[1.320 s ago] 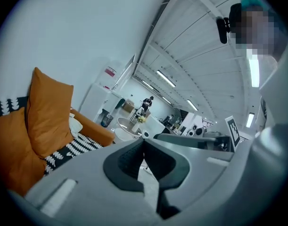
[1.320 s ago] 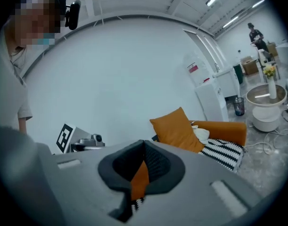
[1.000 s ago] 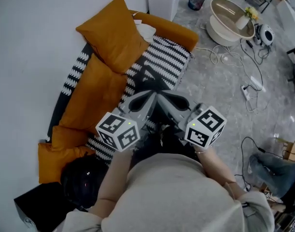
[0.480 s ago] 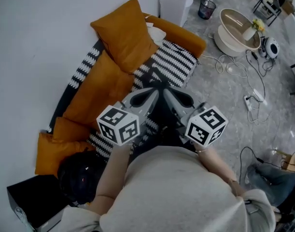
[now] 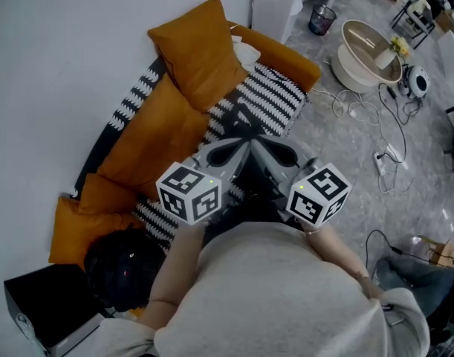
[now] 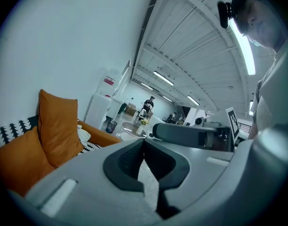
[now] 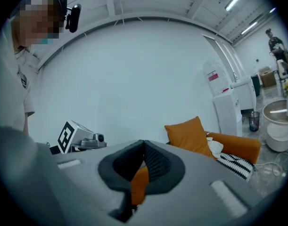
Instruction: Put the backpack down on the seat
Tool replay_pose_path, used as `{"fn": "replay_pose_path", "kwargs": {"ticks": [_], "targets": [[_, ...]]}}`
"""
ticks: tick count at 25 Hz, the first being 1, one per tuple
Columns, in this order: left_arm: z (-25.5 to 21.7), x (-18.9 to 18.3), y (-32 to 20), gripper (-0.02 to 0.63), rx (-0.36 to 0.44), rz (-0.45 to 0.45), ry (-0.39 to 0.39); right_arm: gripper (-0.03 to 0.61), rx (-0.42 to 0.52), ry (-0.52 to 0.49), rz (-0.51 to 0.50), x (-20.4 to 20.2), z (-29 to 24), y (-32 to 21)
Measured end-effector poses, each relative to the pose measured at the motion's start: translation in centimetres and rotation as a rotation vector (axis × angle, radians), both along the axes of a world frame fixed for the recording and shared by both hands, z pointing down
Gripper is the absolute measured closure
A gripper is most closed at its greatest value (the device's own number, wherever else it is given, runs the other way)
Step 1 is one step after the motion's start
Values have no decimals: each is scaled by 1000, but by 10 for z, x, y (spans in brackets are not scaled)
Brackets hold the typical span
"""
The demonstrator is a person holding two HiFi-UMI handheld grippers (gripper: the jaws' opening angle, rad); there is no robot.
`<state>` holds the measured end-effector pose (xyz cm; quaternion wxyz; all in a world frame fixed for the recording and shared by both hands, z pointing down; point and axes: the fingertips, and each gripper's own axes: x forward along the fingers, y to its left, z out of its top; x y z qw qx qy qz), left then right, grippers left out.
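the orange sofa (image 5: 282, 50) is my landmark. it runs away from me along the white wall, with a black-and-white patterned throw (image 5: 275, 99) spread over its seat. a big orange square cushion (image 5: 200, 50) leans on the sofa's back near the far arm.

at the sofa's near end sits a black rounded bulky thing (image 5: 119, 270), which i take to be the backpack. i can't be sure of it, and a dark patch on the seat right under my claws is too hidden to read.

the left claw (image 6: 144, 141) is closed tip to tip with nothing in it. the right claw (image 7: 144, 142) is also pinched closed on nothing. both hover over the sofa's front edge, pointing roughly level at the cushions.

with both claws empty, the bag is either down already or not yet taken. if it's not yet taken, i'd open one claw and grab the top handle. then i'd lower the bag base first onto the flat striped middle of the sofa, clear of the cushions, and release only once the seat carries its weight.
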<state>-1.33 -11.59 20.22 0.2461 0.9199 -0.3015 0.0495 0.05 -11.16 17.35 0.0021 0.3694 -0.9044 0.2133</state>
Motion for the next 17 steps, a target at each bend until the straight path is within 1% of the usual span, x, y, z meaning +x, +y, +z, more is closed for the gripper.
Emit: {"fn": "replay_pose_path", "kwargs": {"ticks": [5,10,14,17], "targets": [[4,-8,2,607,6,-7,-12,575,7,-1,-5,-7,3,4],[4,-8,6,606,7,-13,-12,575,14,-5,-12,-7,5,8],[6,-7,9,607,11,-10,-34,575,43,-34,-4,-3,-4,6],[7,-5,9,606,18,-4,-48,575,51,-38,-6,-1,-6,2]]}}
